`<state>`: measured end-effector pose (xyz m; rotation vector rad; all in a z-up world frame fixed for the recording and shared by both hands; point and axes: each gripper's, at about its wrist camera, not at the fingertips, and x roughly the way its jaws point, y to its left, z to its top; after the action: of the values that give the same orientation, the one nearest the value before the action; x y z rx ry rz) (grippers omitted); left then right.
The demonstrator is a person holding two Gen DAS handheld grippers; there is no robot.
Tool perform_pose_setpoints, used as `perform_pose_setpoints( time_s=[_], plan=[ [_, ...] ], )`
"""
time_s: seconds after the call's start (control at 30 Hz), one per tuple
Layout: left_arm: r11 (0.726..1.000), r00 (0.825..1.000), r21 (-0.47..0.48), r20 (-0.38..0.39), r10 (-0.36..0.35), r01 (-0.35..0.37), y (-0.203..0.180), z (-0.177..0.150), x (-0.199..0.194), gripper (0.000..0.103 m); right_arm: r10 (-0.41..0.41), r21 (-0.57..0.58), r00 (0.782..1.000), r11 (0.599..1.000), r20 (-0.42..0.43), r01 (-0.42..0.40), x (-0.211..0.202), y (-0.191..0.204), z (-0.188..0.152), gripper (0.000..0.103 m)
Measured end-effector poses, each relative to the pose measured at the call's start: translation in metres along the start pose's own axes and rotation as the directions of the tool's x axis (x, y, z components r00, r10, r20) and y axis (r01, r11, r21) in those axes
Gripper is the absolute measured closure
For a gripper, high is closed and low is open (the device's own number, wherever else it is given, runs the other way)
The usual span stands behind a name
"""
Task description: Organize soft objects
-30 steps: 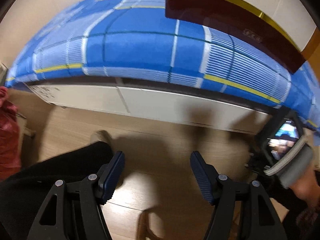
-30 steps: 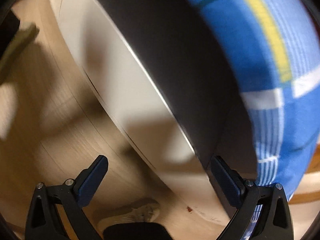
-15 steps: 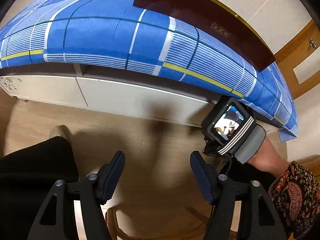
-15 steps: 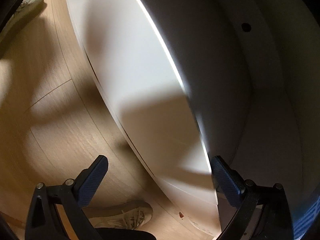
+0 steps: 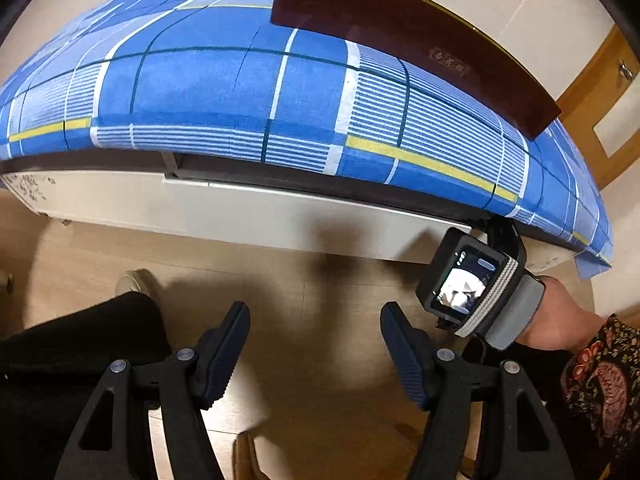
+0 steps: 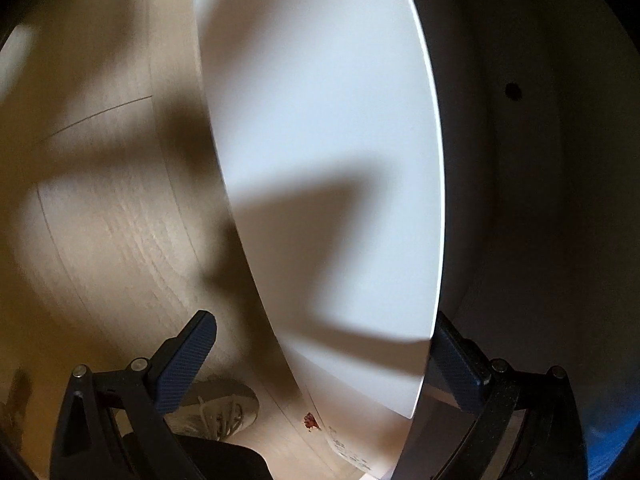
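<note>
Drawer interior [image 6: 540, 184] dark, contents unseen beyond gaping right tool [image 6: 320, 356].

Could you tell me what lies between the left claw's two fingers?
Only bare wooden floor shows between the left claw fingers in the left wrist view.

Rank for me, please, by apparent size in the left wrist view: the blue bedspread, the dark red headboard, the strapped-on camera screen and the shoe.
1. Blue bedspread, clearly largest.
2. Headboard.
3. Camera screen, enlarged by nearness.
4. Shoe, mostly hidden behind the trouser leg, so uncertain.
</note>
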<state>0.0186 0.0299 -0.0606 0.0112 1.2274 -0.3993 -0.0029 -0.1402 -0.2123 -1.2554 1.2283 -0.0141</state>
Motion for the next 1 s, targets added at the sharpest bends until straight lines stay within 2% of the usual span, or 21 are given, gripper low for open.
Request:
perform_pose_setpoints(
  time_s=[0.2, 0.33, 0.5, 0.6, 0.67, 0.77, 0.9, 1.0],
  plan=[
    [0.996, 0.997, 0.058, -0.048, 0.065, -0.062, 0.0, 0.008, 0.02, 0.03, 0.038, 0.0, 0.999, 0.999, 0.021, -0.038, -0.017, 0.005, -0.01, 0.0],
    [0.995, 0.993, 0.093, -0.106, 0.056, -0.046, 0.003, 0.02, 0.039, 0.023, 0.041, -0.011, 0.999, 0.999, 0.029, -0.041, -0.027, 0.011, -0.014, 0.0],
    [0.975, 0.983, 0.201, -0.141, 0.122, -0.092, -0.007, 0.043, 0.071, 0.02, 0.066, -0.009, 0.997, 0.998, 0.039, -0.066, -0.038, 0.013, -0.018, 0.0],
    [0.951, 0.969, 0.292, -0.188, 0.159, -0.1, -0.017, 0.047, 0.097, 0.02, 0.066, -0.02, 0.997, 0.998, 0.046, -0.066, -0.041, 0.016, -0.022, 0.0],
    [0.925, 0.963, 0.363, -0.193, 0.19, -0.11, -0.023, 0.051, 0.113, 0.02, 0.065, -0.024, 0.996, 0.998, 0.054, -0.064, -0.041, 0.019, -0.025, 0.0],
    [0.878, 0.953, 0.448, -0.155, 0.261, -0.168, -0.029, 0.058, 0.125, 0.02, 0.075, -0.014, 0.995, 0.997, 0.064, -0.074, -0.032, 0.024, -0.026, 0.0],
    [0.834, 0.947, 0.512, -0.11, 0.302, -0.206, -0.033, 0.065, 0.139, 0.02, 0.078, -0.009, 0.995, 0.997, 0.065, -0.077, -0.029, 0.027, -0.026, 0.0],
    [0.788, 0.939, 0.563, -0.057, 0.338, -0.249, -0.033, 0.069, 0.151, 0.02, 0.078, -0.01, 0.995, 0.997, 0.066, -0.078, -0.029, 0.027, -0.026, 0.0]
  ],
)
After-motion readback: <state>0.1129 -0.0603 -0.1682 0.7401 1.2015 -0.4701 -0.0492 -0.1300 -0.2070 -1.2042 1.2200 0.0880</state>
